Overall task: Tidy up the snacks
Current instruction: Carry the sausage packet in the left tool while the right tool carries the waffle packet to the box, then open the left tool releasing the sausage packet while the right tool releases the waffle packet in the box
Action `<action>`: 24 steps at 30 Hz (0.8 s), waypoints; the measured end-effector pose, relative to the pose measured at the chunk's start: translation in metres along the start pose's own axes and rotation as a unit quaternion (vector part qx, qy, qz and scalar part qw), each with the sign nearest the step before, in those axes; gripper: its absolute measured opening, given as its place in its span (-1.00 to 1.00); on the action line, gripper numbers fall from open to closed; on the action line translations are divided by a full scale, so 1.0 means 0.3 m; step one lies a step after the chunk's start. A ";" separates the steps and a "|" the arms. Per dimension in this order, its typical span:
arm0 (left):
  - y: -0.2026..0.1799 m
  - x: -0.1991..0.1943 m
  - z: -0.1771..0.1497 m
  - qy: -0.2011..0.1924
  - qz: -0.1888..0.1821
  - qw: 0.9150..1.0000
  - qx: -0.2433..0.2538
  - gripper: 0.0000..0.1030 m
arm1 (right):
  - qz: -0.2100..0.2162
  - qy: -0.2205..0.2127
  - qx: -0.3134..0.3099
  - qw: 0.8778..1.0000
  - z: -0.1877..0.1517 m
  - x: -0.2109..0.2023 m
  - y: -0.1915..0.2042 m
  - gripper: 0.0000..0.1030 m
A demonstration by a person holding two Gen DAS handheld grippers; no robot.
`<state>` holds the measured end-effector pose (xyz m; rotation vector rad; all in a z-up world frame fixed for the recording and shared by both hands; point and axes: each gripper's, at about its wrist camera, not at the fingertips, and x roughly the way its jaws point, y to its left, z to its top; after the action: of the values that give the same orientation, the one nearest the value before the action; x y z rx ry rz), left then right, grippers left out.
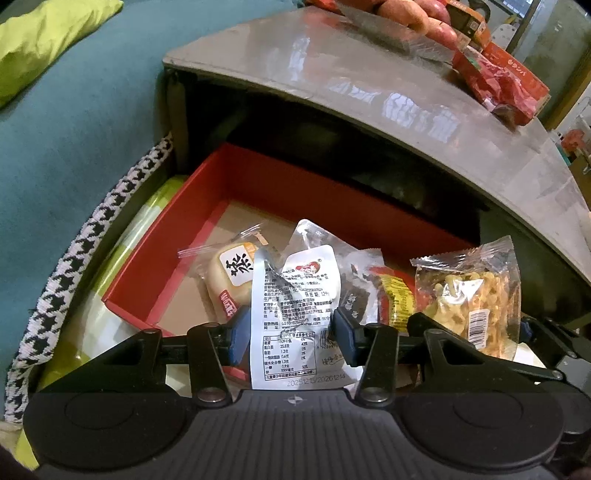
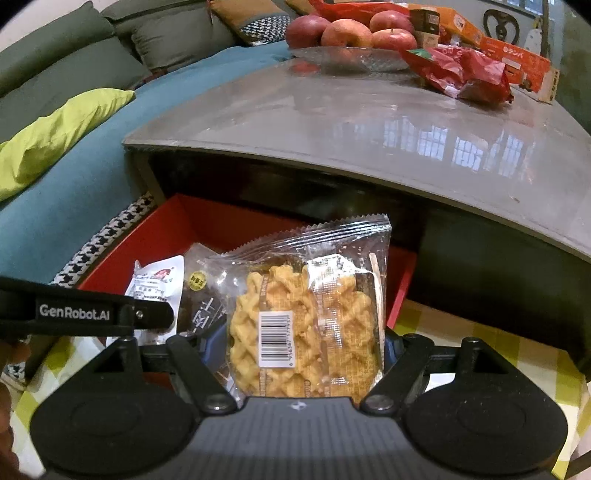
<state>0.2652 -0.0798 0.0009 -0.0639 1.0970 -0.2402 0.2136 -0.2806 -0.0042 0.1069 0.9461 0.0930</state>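
A glossy grey table (image 2: 332,122) carries a glass dish of apples (image 2: 347,35) at its far edge, a crumpled red bag (image 2: 465,74) to the right and orange boxes (image 2: 517,62) beyond it. Under its near edge, an open red box (image 1: 177,236) sits on a yellow-checked cloth (image 2: 461,332)

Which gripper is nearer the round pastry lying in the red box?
Left. The left gripper, holding a white pouch, is just beside the pastry; the right gripper is farther right.

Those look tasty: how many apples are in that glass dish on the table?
4 apples show in the glass dish: a dark one at the left end, one front centre, one front right, one behind. More may hide behind them.
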 end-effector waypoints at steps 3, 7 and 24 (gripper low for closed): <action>-0.001 0.006 -0.001 0.002 0.005 1.000 0.000 0.06 | 0.000 0.001 0.002 1.000 -0.005 0.004 0.001 0.69; -0.007 0.006 -0.002 0.001 0.007 1.000 0.002 0.17 | 0.003 -0.001 0.008 1.000 -0.005 0.004 -0.005 0.73; -0.016 -0.031 -0.003 -0.022 0.019 1.000 0.002 0.48 | -0.009 -0.013 0.019 1.000 0.000 -0.004 -0.025 0.76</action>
<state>0.2596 -0.0823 0.0096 -0.0452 1.0530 -0.2058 0.2131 -0.2883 -0.0043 0.1355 0.9227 0.0573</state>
